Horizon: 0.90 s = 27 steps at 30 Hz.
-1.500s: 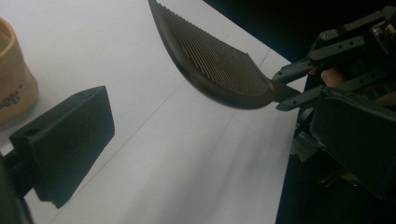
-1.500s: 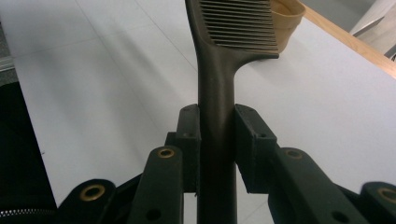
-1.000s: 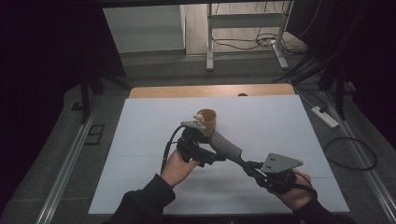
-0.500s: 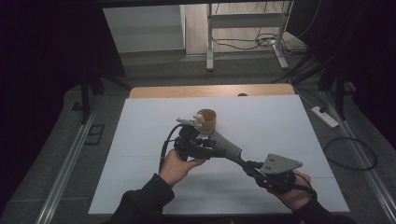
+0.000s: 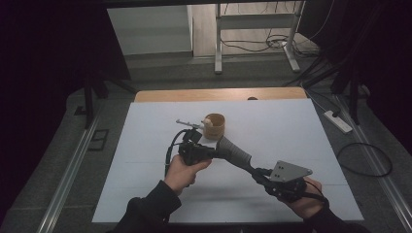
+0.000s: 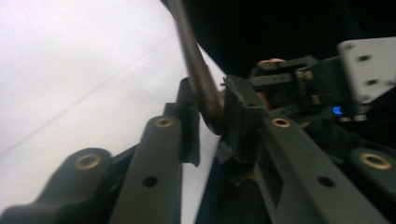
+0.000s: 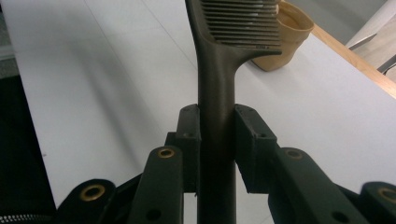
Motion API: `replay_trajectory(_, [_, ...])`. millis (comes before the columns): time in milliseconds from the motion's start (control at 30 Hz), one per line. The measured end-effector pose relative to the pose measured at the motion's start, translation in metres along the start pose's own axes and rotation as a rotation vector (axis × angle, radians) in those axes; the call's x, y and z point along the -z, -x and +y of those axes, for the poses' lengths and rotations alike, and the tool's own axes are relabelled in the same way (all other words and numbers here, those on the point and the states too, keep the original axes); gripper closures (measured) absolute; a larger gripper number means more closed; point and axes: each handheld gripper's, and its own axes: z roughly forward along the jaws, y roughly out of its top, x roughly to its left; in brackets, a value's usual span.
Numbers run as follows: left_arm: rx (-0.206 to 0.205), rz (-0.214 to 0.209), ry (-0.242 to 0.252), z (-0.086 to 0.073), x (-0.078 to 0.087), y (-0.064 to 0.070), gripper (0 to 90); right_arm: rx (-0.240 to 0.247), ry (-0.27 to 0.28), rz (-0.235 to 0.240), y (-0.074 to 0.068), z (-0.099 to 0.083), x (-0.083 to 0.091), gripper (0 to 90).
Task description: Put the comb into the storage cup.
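White tabletop: right gripper clamps a dark comb by its handle; left gripper pinches its end, steadying it short of the tan cup.

The comb runs off the right gripper view's top edge; the cup sits half-hidden behind its teeth.

**A recording lab, dark all round**

Here's a white-topped table ringed by black curtains, metal floor rails along both sides, loose cables and a power strip on grey carpet, a bare metal frame behind.
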Motion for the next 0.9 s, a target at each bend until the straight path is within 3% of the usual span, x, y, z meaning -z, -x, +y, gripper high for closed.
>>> replay_trajectory(67, [0.022,-0.033,0.005,-0.001,0.000,-0.002,81.3,0.015,-0.002,-0.014,-0.001,0.000,-0.001,72.1])
replay_trajectory(300, [0.001,-0.027,0.007,0.000,0.000,0.002,83.2,0.016,0.002,-0.017,0.000,-0.001,-0.001,71.1])
replay_trajectory(533, [-0.044,0.012,0.021,0.001,0.003,0.006,83.2,-0.014,0.012,-0.010,0.003,-0.002,-0.001,64.6])
replay_trajectory(900, [-0.079,0.062,0.024,0.001,0.008,0.010,83.1,-0.054,0.005,0.013,0.005,-0.003,-0.003,48.4])
